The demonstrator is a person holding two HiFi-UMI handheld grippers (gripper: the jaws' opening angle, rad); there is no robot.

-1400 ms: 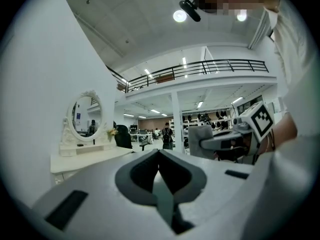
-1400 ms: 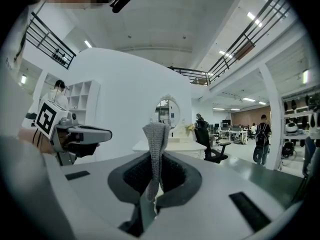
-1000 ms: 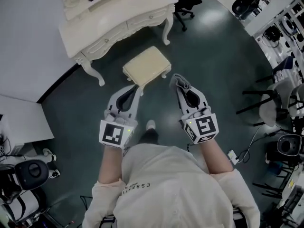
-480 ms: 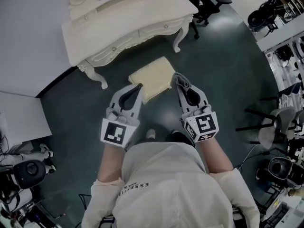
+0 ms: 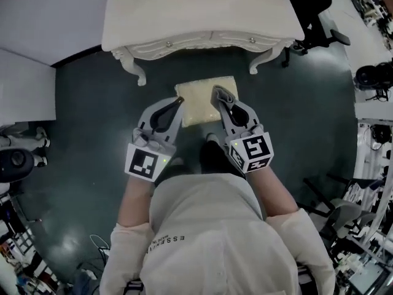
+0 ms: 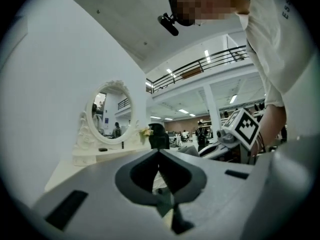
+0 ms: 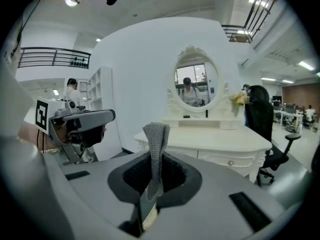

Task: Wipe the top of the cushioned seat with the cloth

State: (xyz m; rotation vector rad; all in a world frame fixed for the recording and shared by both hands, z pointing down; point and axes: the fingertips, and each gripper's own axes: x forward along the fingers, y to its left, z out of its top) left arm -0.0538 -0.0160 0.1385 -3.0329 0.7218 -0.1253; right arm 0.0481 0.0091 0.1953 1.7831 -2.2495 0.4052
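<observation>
The cream cushioned seat [image 5: 199, 98] stands on the dark floor just in front of the white dressing table [image 5: 202, 17]. My right gripper [image 5: 220, 94] is shut on a grey knitted cloth [image 5: 223, 95], which sticks up between its jaws [image 7: 154, 154]; it hovers over the seat's right part. My left gripper [image 5: 178, 102] is shut with nothing in it, its tips over the seat's left front edge. In the left gripper view the jaws meet in a point [image 6: 159, 152].
The dressing table carries an oval mirror [image 7: 196, 84] at its back. A black office chair [image 5: 319, 29] stands to the table's right. A white cabinet [image 5: 21, 85] stands at the left. Stands and cables crowd the far right.
The person has stepped up to the dressing table. The seat now lies directly under both grippers, where a second ago it was ahead of them. Both grippers stay shut, the cloth still held.
</observation>
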